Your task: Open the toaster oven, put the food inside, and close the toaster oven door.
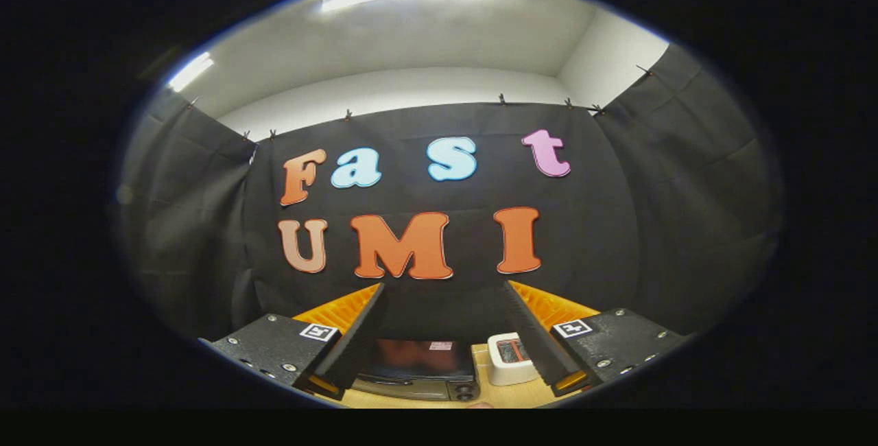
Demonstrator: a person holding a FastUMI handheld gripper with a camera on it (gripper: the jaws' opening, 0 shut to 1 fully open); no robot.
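A dark toaster oven [418, 369] stands on the wooden table, low between my fingers and beyond them. Its glass door looks shut and reflects a reddish glow; knobs show at its lower right. My gripper [444, 319] is held high above the table, pointing at the booth wall, and stands open with nothing between its fingers. The left finger [357, 336] and the right finger [535, 336] are spread wide apart. No food item can be made out.
A small white toaster [511, 358] with a reddish slot sits on the wooden table [490, 396] just right of the oven, next to the right finger. Black cloth walls close the booth behind and at both sides.
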